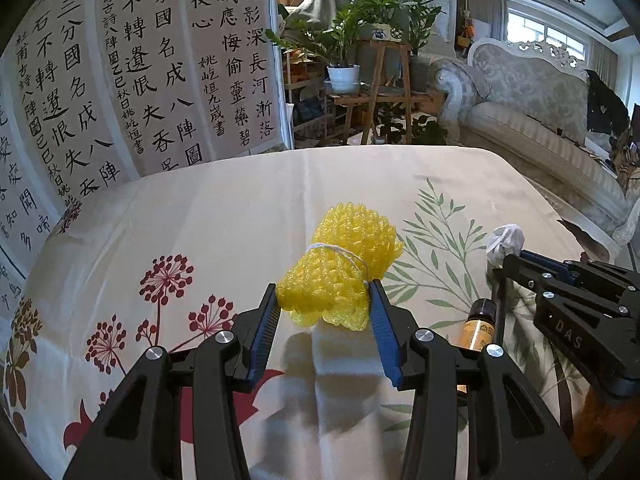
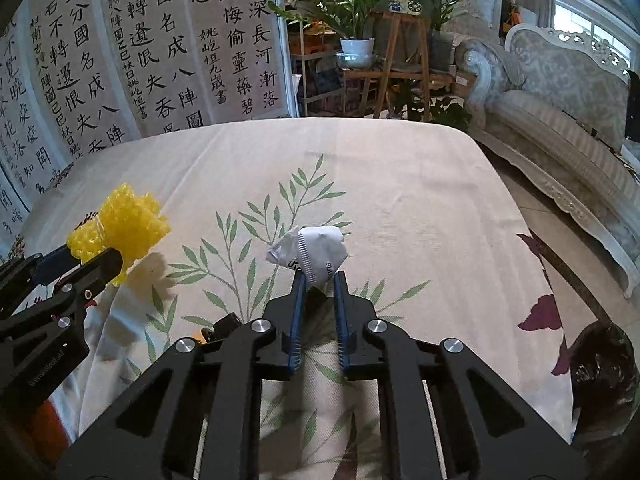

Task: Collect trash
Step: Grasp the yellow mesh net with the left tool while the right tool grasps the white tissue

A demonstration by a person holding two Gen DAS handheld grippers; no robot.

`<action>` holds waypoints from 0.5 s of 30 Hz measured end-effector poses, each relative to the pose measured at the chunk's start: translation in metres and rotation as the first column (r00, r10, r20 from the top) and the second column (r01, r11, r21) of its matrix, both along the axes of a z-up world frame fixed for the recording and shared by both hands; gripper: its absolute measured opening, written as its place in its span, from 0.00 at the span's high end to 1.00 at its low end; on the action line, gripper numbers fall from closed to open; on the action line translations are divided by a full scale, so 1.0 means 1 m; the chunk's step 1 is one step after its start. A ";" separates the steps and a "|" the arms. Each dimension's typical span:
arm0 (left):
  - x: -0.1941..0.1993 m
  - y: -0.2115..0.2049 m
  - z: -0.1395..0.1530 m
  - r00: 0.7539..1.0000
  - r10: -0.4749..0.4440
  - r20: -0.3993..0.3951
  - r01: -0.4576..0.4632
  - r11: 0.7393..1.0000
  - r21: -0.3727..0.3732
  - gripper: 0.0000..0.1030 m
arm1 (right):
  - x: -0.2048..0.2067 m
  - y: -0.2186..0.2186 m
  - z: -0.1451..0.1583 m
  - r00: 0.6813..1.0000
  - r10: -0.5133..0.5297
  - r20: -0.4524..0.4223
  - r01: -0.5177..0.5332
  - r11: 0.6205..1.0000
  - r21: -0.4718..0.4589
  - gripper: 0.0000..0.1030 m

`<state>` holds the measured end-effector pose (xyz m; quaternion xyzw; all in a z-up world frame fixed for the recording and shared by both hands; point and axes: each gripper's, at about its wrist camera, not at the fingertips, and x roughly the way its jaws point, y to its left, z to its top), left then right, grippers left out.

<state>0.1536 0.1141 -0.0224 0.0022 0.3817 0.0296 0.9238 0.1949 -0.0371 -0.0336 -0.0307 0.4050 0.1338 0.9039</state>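
1. Trash in both grippers, folks. The left gripper (image 1: 324, 300) has its blue pads pressed against either side of the yellow foam net (image 1: 344, 268), a soft mesh bundle tied round its middle with white string, and it looks lifted clear of the tablecloth (image 1: 200, 220), judging by the shadow under it.

2. Over on the right, the right gripper (image 2: 320, 280) has its fingers drawn narrow on the crumpled white wrapper (image 2: 312, 250), pinching its lower edge, with most of the wad sticking out beyond the tips.

3. Both pieces sit out over the middle of the floral cloth, the yellow bundle to the left, the white wad well apart to the right.

4. Still waiting: a small amber bottle (image 1: 478, 326) with a dark cap lies on the cloth between the two tools, just beside the left gripper's right finger. Nobody is touching it. Whether it counts as trash I can't say for sure.

5. A dark bag (image 2: 604, 364) shows at the table's right edge in the right wrist view, possibly the bin, though it is too murky to be certain.

6. My read: roughly the midpoint. Two items picked up, none visibly dropped off, and the bottle perhaps to follow. The foam is squashy, so that grip may slip on the carry.
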 end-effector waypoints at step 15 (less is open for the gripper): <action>-0.026 -0.010 0.011 0.999 0.004 0.037 -0.004 1.000 0.002 0.56 | -0.025 -0.018 0.016 1.000 -0.015 0.027 0.013 0.998 0.058 0.60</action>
